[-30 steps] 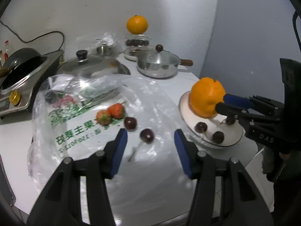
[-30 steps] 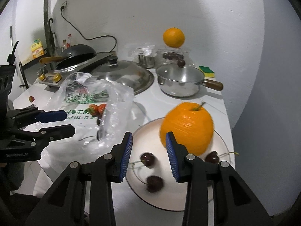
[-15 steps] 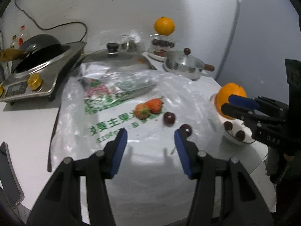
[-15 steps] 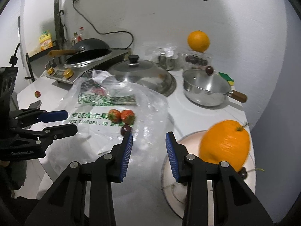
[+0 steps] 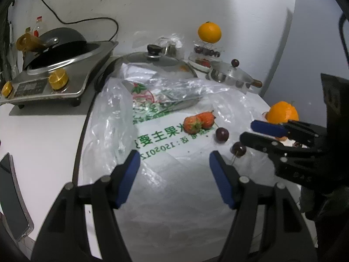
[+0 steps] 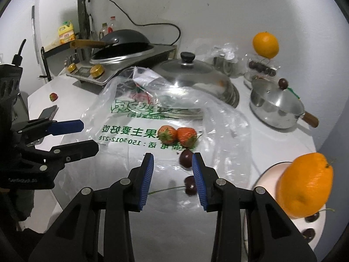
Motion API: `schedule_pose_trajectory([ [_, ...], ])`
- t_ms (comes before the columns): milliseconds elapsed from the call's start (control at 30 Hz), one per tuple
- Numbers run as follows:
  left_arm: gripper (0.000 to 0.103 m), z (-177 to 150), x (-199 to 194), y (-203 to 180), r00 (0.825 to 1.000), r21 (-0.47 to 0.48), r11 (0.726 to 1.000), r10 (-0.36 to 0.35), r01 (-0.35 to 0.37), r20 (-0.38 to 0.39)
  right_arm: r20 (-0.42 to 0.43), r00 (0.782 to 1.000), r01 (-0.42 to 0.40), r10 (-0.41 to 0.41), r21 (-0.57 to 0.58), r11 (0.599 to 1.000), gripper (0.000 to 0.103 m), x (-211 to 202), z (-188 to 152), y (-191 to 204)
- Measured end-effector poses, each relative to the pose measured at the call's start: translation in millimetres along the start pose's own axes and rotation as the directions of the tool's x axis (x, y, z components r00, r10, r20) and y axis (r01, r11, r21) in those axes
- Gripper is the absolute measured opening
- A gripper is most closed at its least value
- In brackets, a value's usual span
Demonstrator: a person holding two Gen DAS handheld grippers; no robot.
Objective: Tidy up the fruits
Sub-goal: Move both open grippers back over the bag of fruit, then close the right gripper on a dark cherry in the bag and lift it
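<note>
Left claw is opening over the plastic bag, nothing between; right claw sits apart, empty, cherries just ahead.

Counter front clear; pots, cooker crowd back (bag between).

Left gripper jaws opening over the plastic bag, right gripper swung left from the plate to the cherries.

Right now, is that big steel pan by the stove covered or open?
Covered. A domed lid with a black knob sits on the pan; the plastic bag drapes over its front edge.
</note>
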State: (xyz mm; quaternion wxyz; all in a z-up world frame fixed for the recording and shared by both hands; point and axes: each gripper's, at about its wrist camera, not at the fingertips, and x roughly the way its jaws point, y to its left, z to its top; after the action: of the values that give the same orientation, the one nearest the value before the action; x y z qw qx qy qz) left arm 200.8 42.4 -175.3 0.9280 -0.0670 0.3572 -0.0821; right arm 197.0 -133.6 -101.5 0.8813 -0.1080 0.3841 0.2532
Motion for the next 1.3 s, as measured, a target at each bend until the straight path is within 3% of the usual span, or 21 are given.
schedule_pose_trajectory([
  [767,0.068,-0.4,15.5,-5.1,1.0,0.008,1.0,-0.011,0.011,-0.027,-0.148,0.986,0.094,-0.077,0.114,0.989,0.039,44.3,-19.6,-31.4],
  [933,0.068,-0.2,16.0,-5.5,1.0,0.009,1.0,-0.009,0.009,-0.027,-0.157,0.984,0.097,-0.083,0.087,0.991,0.038,47.8,-22.3,-27.7],
  [1000,0.068,-0.4,15.9,-6.2,1.0,0.012,1.0,-0.007,0.007,-0.028,-0.163,0.984,0.088,-0.074,0.077,0.993,0.03,48.7,-23.3,-24.8],
  [1300,0.068,-0.7,9.3,-14.4,1.0,0.027,1.0,-0.002,0.002,-0.022,-0.098,0.993,0.066,-0.059,0.07,0.995,0.03,27.5,-19.4,-20.9],
])
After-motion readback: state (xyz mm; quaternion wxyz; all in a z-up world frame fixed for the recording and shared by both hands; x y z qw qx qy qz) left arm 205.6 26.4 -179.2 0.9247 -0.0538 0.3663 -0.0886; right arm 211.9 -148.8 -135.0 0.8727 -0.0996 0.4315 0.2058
